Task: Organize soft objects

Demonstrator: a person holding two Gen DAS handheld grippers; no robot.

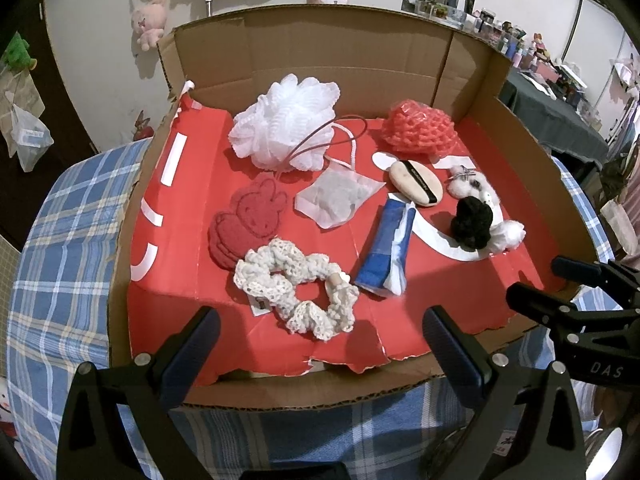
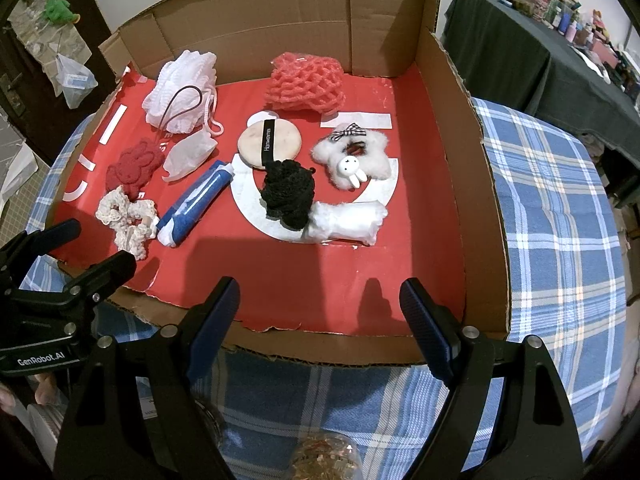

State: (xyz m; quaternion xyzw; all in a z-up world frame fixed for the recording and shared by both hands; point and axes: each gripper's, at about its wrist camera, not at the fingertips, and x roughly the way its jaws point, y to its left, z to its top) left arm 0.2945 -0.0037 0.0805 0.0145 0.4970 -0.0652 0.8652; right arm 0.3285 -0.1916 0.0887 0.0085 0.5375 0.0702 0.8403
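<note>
Soft objects, a lace scrunchie [image 1: 298, 300] and black scrunchie [image 2: 288, 194] among them, lie in the cardboard tray [image 2: 472, 208]; left claw [image 1: 320, 344] and right claw [image 2: 320, 312] both released, holding nothing

A box [image 2: 476, 184] sits on the desk [image 2: 560, 200], and in it the puffy bath ball [image 2: 180, 88] and net sponge [image 2: 306, 84] lie at the back, the round pad [image 2: 276, 144] in the middle, and the frilly hair tie [image 2: 128, 220] in front on the left beside the tube [image 2: 196, 208].
</note>
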